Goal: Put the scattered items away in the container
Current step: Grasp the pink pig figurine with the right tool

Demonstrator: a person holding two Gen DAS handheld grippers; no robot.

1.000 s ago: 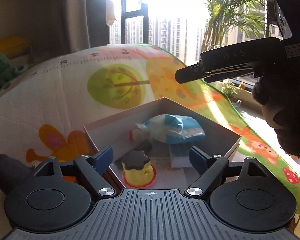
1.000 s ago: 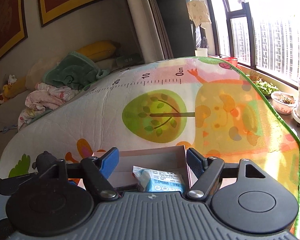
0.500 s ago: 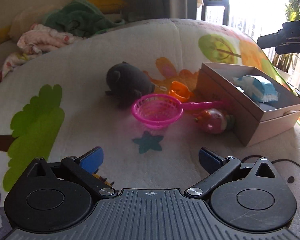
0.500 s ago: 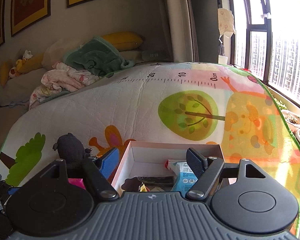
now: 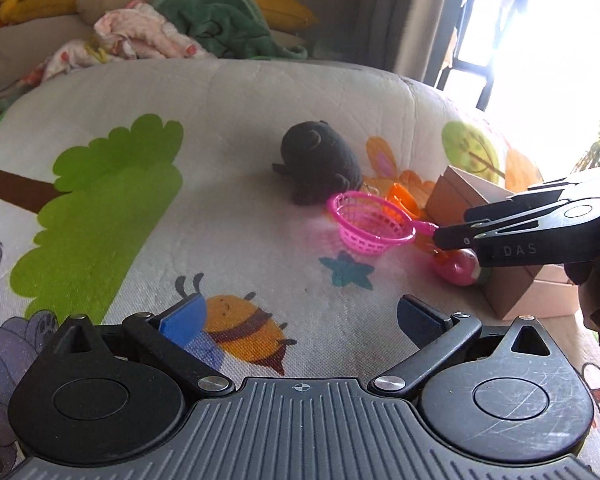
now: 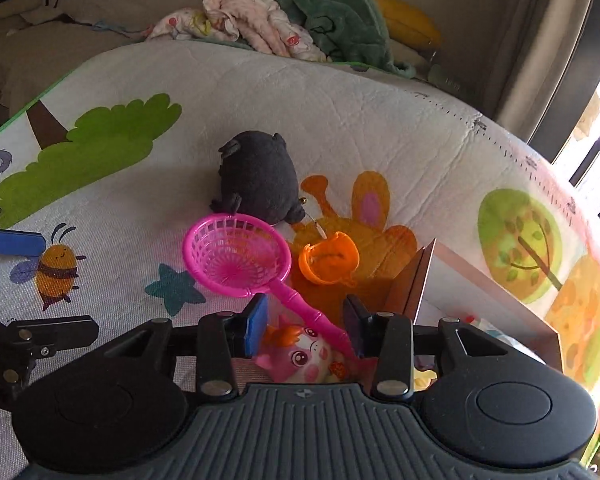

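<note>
Claws have swung from cardboard box (image 6: pixel 428 276) to scattered toys: right claw (image 6: pixel 306 322) half-open straddling pink plastic net scoop's handle (image 6: pixel 300 304), left claw (image 5: pixel 300 316) wide, empty.

Glossy pink plastic net scoop (image 6: pixel 236 258), fuzzy dark plush toy (image 6: pixel 258 178), matt cardboard box (image 5: pixel 512 294), quilted cloth play mat (image 6: pixel 340 120).

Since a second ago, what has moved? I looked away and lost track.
Both grippers left the box and swung toward the loose toys. The right gripper came down with its fingers open either side of the pink net's handle, not yet closed. The left gripper hangs open, empty. Net, black plush, orange cup and pink toy lie unmoved.
</note>
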